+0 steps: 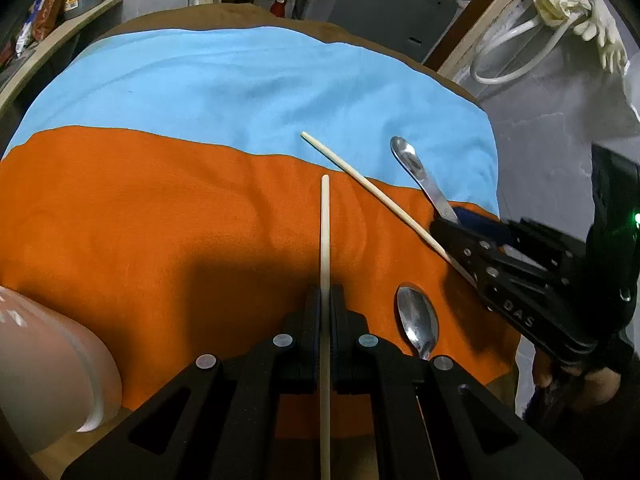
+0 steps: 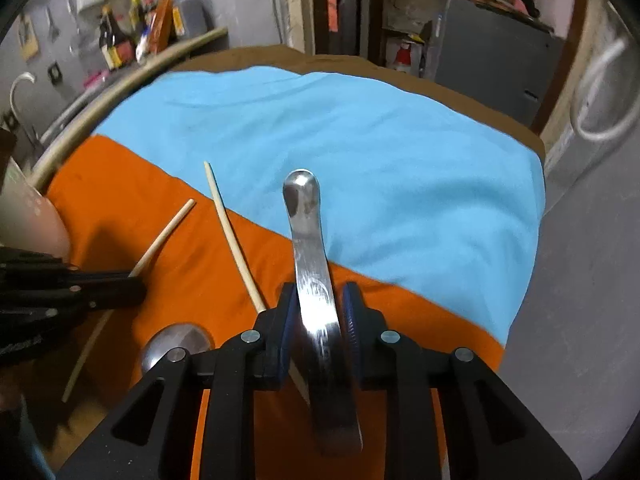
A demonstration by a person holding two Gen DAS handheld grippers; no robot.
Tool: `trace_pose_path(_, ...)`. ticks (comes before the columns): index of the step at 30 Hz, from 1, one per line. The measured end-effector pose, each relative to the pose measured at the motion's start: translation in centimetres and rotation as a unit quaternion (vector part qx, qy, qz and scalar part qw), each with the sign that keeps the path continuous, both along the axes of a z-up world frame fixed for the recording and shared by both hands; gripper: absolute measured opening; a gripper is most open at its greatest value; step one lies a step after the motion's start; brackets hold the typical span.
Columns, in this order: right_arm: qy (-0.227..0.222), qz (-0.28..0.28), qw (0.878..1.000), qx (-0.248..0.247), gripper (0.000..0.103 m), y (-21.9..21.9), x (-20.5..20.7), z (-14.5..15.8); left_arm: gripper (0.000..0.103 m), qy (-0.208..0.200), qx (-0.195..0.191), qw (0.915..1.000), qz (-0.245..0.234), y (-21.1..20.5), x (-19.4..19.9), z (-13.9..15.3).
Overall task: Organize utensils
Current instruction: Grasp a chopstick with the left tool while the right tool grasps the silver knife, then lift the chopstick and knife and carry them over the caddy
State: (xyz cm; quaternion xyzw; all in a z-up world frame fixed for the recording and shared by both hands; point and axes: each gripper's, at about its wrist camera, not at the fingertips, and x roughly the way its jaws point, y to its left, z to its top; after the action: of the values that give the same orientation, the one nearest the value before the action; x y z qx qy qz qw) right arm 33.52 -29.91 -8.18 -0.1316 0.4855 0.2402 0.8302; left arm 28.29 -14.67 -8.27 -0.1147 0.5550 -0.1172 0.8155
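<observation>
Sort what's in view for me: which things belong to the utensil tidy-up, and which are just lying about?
Job:
- pale wooden chopstick, clamped in left gripper
- second wooden chopstick, loose on the cloths
- steel spoon, between the right gripper fingers
- second steel spoon, loose
- translucent pinkish cup

Lying about:
- sauce bottles
- white rubber glove

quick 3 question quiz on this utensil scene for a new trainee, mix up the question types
1. True or false: the left claw is shut on a chopstick.
2. Multiple choice: what sits between the fingers of the right claw? A) a fork B) a spoon handle C) a knife
3. Fill in: the loose spoon lies on the ______ cloth.

Key
1. True.
2. B, the spoon handle.
3. Orange; the orange cloth lies nearer than the blue cloth, and a second chopstick crosses both.
</observation>
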Motion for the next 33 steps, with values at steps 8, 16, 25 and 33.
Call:
trace_pose_path(8,0.008,-0.023,1.0,0.009,0.015,-0.3,0.9,0.1,0.003,0.002,0.019,0.9998,-0.011,-0.3,0.0,0.2)
trace_pose_path(16,-0.033,-0.059,0.986,0.154,0.014,-3.2,-3.3,0.7,0.002,-0.102,0.006,0.9945,0.023,0.7,-3.4,2.1)
trace_pose_path(25,-0.16,-0.083,0.949,0.258,0.014,-5.5,-8.7,4.8,0.002,-0.244,-0.004,0.9687,0.047,1.3,-8.7,6.1)
trace_pose_path(33,-0.225,-0.059,0.932,0.279,0.014,-2.4,-12.0,8.4,0.002,-0.323,-0.007,0.9446,0.059,0.8,-10.0,9.4)
